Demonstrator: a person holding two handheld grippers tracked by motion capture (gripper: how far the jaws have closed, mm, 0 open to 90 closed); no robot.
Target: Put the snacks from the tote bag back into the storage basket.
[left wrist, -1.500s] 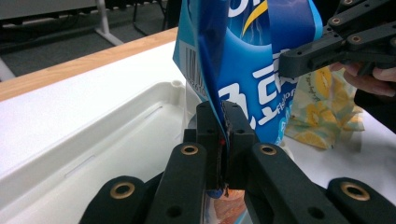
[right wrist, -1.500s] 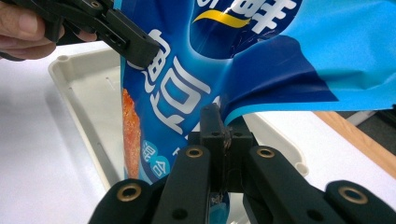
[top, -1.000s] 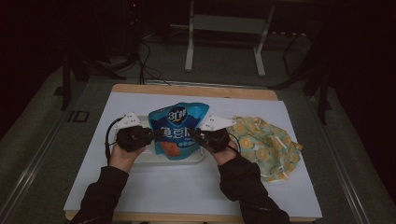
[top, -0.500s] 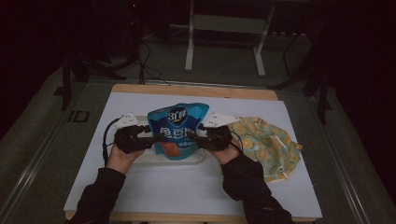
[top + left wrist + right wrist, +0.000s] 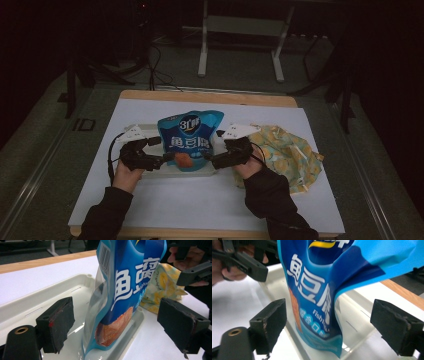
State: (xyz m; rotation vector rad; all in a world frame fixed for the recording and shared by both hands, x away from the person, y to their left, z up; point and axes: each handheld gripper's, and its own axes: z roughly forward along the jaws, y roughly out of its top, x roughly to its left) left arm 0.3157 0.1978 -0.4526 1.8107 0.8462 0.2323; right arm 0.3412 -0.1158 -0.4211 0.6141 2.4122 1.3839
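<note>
Blue snack pouch [image 5: 190, 141] upright in white tray [image 5: 131, 131] mid-table, left gripper [image 5: 161, 161] and right gripper [image 5: 214, 160] flanking its lower edges, jaws just opened wide, pads clear, patterned cloth [image 5: 290, 155] near right edge

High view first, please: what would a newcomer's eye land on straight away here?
The bright blue snack pouch standing upright in a white tray at the table's middle. The left gripper and right gripper flank its lower edges; their jaws have just been opening, and the pads stand clear of it. A yellow patterned cloth bag lies crumpled right of the tray.
</note>
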